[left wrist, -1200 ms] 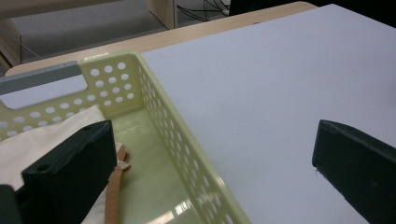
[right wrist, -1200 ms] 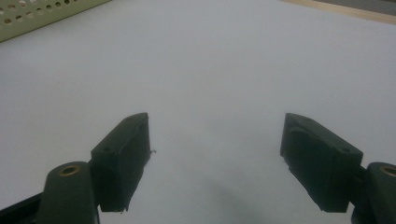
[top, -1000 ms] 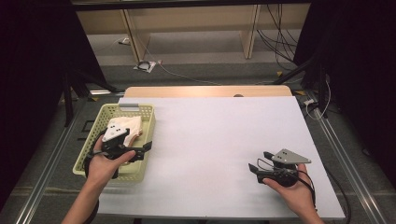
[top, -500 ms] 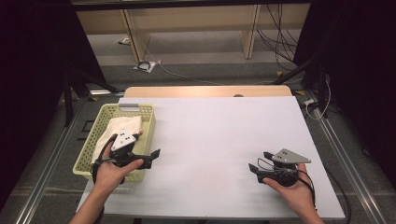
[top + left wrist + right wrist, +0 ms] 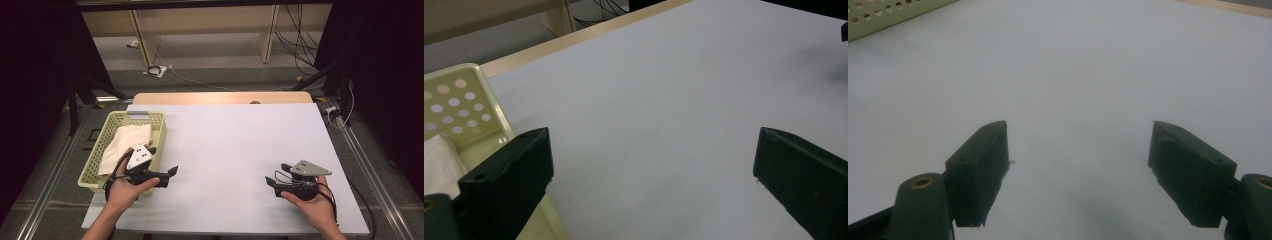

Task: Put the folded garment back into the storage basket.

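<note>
Cloth [image 5: 125, 146] lying in basket [image 5: 158, 131] at left, both tools, left [image 5: 171, 172] and right [image 5: 271, 181], gaping empty over bare tabletop [image 5: 235, 145]; likely finished.

Basket [image 5: 100, 150] at 9 o'clock on table [image 5: 240, 150], along left edge. Cloth [image 5: 125, 145] inside basket, toward its far end. Left gripper [image 5: 170, 174] just past basket's near right corner, at 7 o'clock, over bare table, jaws wide apart. Right gripper [image 5: 272, 181] at 5 o'clock near front edge, jaws apart, well apart from left one.
</note>
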Demonstrator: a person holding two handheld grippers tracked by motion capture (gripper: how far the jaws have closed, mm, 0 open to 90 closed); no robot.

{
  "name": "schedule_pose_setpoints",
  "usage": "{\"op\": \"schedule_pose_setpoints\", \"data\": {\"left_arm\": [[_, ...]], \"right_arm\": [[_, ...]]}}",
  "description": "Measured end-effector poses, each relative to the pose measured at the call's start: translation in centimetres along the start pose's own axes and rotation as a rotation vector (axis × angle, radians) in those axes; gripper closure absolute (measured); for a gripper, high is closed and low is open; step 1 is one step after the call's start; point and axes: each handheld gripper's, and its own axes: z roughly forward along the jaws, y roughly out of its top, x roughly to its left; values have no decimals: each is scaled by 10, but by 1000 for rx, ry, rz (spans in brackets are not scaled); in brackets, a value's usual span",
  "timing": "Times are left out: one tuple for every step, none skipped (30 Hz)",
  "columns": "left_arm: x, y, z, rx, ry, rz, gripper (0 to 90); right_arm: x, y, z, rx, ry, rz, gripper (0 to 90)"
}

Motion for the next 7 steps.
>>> {"op": "schedule_pose_setpoints", "data": {"left_arm": [[0,0,1,0,-1,-1,27],[0,-1,1,0,-2,-3,27],[0,-1,1,0,-2,-2,28],[0,-1,1,0,-1,-4,28],[0,-1,1,0,-1,-4,28],[0,0,1,-1,-2,-3,28],[-1,0,1,-2,-3,-2,28]], "right_arm": [[0,0,0,0,0,0,252],[0,0,0,0,1,1,252],[0,0,0,0,0,0,251],[0,0,0,0,0,0,250],[0,0,0,0,1,1,250],[0,0,0,1,1,0,250],[0,0,1,-4,2,-1,250]]}}
